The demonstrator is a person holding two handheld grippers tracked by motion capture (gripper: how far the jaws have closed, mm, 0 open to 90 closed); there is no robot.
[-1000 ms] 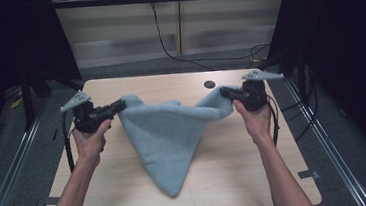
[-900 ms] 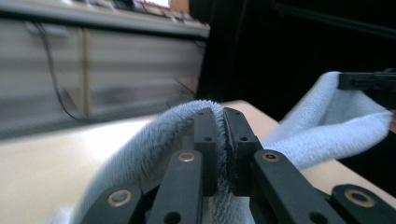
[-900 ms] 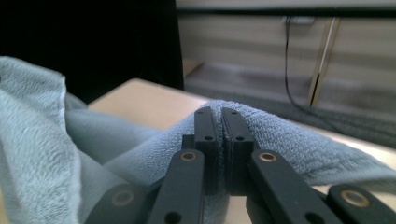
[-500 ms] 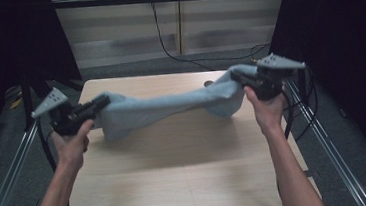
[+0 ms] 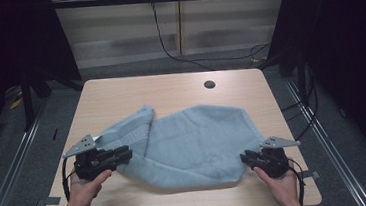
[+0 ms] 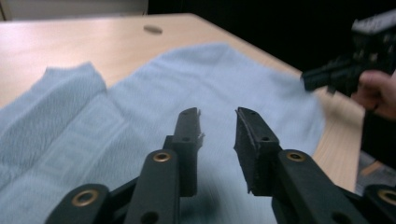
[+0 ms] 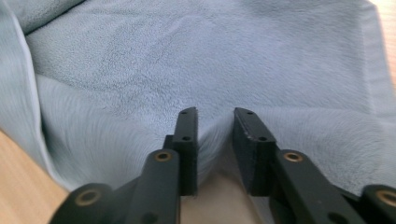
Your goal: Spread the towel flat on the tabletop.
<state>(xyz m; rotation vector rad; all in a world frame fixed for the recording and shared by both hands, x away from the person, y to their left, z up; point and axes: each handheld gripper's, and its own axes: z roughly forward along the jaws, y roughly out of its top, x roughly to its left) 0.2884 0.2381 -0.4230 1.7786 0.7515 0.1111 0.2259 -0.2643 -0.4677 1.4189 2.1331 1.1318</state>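
A light blue towel [image 5: 199,136] lies spread on the wooden table [image 5: 169,86], its left corner folded back over itself. My left gripper [image 5: 127,152] rests at the towel's near left edge. Its jaws have just been opening and stand apart over the towel [image 6: 140,102], with nothing pinched in my left gripper [image 6: 217,112]. My right gripper [image 5: 243,158] sits at the towel's near right corner. Its jaws have just been opening too. A soft ridge of towel [image 7: 210,56] rises loosely into the gap of my right gripper [image 7: 215,112], not pressed by the pads.
A round cable hole [image 5: 209,84] sits in the far part of the tabletop. Bare wood runs along the far edge and the near edge. Dark floor and metal rails flank the table. The other hand's gripper [image 6: 310,79] shows at the right of the left gripper view.
The towel was held stretched in the air between both shut grippers. Both hands have come down and toward the near edge, the towel now lies on the table, and both jaws stand apart.
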